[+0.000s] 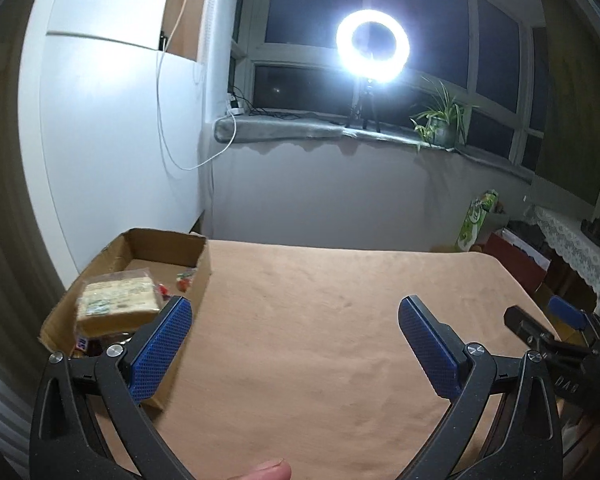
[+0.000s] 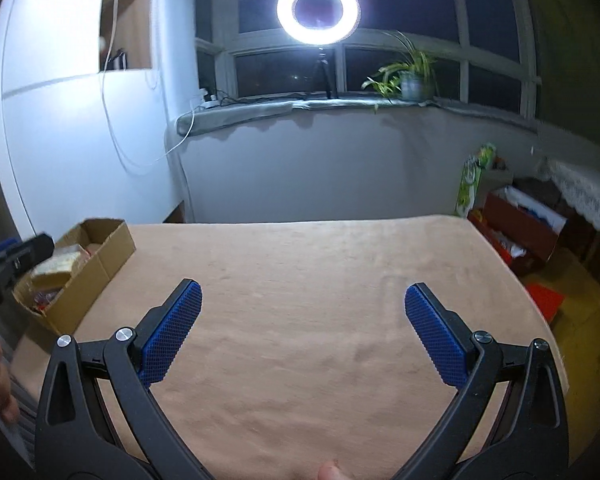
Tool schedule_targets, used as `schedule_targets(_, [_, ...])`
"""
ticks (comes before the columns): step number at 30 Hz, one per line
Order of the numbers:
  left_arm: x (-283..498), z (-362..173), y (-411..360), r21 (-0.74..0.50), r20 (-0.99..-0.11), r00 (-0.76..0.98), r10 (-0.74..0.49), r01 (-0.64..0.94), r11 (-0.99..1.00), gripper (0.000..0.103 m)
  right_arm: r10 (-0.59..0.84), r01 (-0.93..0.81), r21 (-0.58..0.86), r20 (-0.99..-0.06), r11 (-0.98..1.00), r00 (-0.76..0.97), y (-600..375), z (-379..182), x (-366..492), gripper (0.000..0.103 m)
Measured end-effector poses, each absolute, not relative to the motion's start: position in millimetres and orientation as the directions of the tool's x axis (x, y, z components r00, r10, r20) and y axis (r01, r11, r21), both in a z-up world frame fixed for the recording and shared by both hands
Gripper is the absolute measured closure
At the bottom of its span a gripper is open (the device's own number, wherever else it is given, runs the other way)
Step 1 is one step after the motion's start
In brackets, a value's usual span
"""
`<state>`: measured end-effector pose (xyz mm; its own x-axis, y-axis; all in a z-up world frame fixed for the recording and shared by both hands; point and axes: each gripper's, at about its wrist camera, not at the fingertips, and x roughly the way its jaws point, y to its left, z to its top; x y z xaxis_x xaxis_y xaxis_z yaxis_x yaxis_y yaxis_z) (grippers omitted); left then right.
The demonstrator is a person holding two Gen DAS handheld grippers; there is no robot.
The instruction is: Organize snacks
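Two grippers hang over the table, and both are empty. The left gripper has its blue fingers spread wide, with nothing between them. The right gripper is spread wide too, over bare brown table.

All the snacks I can see sit in the cardboard box at the left side of the table. The left gripper is just beside the box. The right one is well apart from it.

The biggest snack is a sandwich pack in clear wrap, lying on top of the others. I think it is light and very soft. A hard pinch would squash the bread, so a gentle hold on its two long sides looks best. The wrap may be slippery, so it could slide out.

Farther back in the box lie small candies in red and green wrap. They look hard and light, and too tiny for easy picking. At the near end some dark wrapped snacks peek out, but I cannot tell what they are.

The box walls look thin and bendy.
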<state>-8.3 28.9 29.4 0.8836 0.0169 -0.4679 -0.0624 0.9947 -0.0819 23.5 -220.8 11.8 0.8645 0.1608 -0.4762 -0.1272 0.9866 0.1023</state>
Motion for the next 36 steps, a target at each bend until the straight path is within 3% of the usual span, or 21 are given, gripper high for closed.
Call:
schedule_targets(5, [-7.5,25.5,6.4,-0.025,-0.498,0.867,0.029,-0.047,0.999,0.0,0.181,-0.14,0.122,-0.462,0.983,0.868,-236.5,14.3,18.6,0.0])
schedule_targets(12, [-5.5,14.8,1.7,-0.017,-0.582,0.812,0.038,-0.059,0.998,0.0,0.12,-0.117,0.034,-0.444,0.993,0.888,-223.3,17.1,13.3,0.0])
schedule_targets(36, [-15.0,9.7,20.4,-0.034,-0.58,0.814,0.034,-0.065,0.997,0.0,0.147,-0.173,-0.006,-0.497,0.985,0.855,-187.4,13.4,20.8,0.0])
